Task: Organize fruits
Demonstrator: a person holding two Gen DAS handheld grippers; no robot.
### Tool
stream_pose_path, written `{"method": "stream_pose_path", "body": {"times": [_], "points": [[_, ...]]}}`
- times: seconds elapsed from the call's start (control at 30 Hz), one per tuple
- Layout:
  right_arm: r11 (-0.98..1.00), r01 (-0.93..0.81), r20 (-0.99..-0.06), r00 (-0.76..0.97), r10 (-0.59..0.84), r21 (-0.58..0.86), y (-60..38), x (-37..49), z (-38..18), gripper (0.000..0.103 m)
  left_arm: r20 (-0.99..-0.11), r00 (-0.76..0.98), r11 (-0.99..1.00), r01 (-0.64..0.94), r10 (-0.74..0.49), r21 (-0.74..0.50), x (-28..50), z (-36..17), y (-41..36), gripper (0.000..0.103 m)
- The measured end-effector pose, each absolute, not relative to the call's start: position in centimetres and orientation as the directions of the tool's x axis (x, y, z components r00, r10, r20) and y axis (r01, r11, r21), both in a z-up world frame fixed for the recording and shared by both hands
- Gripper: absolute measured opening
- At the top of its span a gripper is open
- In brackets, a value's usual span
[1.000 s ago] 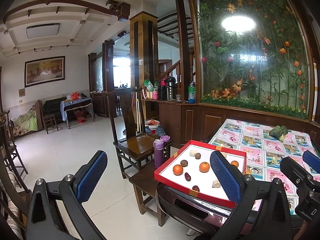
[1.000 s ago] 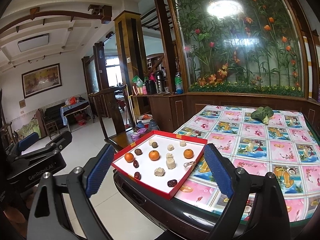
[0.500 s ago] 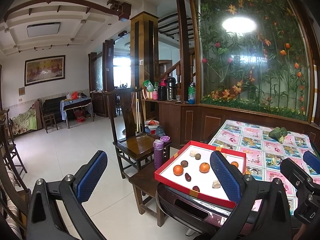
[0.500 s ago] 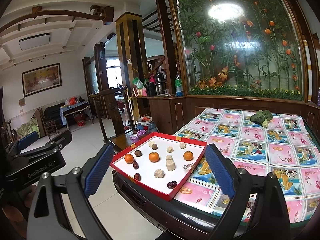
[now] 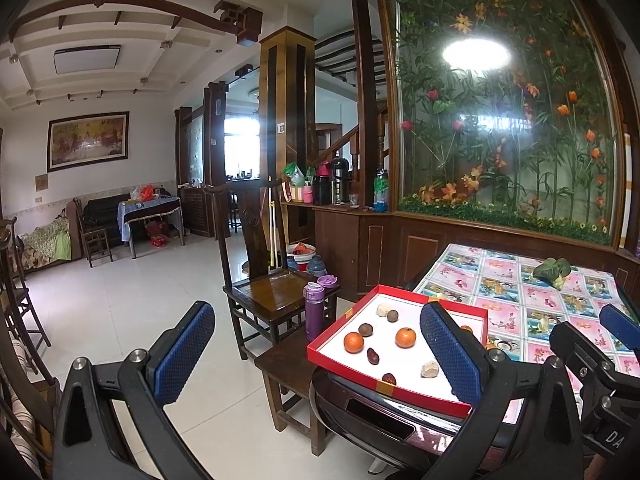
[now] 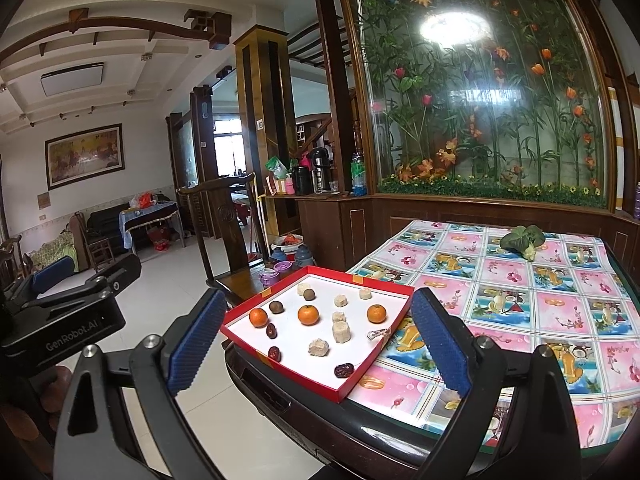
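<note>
Both pairs of fingers stand wide apart and hold nothing: the left gripper (image 5: 316,356) hangs off the table's near left corner, and the right gripper (image 6: 316,344) hovers short of the near edge, its jaws framing the red tray (image 6: 372,364) from a distance without touching it.

The tray sits at the near left corner of the table (image 6: 520,288), slightly overhanging it. On its white floor the fruit lies scattered: three oranges (image 6: 308,314) in a loose row across the middle, dark red dates (image 6: 344,369) toward the near side, two brown round fruits (image 6: 276,307) toward the far left, and pale cut chunks (image 6: 341,331) mixed among them. A small metallic item lies near the tray's right wall; I cannot tell what it is.

As I judge it, no sorting has begun. Kinds are intermingled, nothing is grouped, and neither gripper has reached the tray. Everything remains to be done.

Farther out, a green leafy vegetable (image 6: 522,240) rests at the table's far side, and a purple bottle (image 5: 314,312) stands on a stool left of the tray.
</note>
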State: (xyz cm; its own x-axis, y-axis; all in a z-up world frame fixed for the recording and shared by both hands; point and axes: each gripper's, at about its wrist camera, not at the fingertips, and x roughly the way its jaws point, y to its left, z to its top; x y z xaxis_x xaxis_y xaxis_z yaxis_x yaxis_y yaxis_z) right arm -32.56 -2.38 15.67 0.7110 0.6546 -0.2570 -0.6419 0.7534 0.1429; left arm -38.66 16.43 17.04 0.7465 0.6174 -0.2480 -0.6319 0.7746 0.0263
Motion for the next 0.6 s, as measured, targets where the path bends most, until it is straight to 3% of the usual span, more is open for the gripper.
{"method": "stream_pose_path", "body": {"times": [0.6], "points": [[0.749,-0.649,-0.269,0.703,0.658,0.134,-1.7,-32.7,15.9,0.095,-0.254,0.773,0.803,-0.595,0.581,0.028,-38.2,17.4,15.3,0.103]]}}
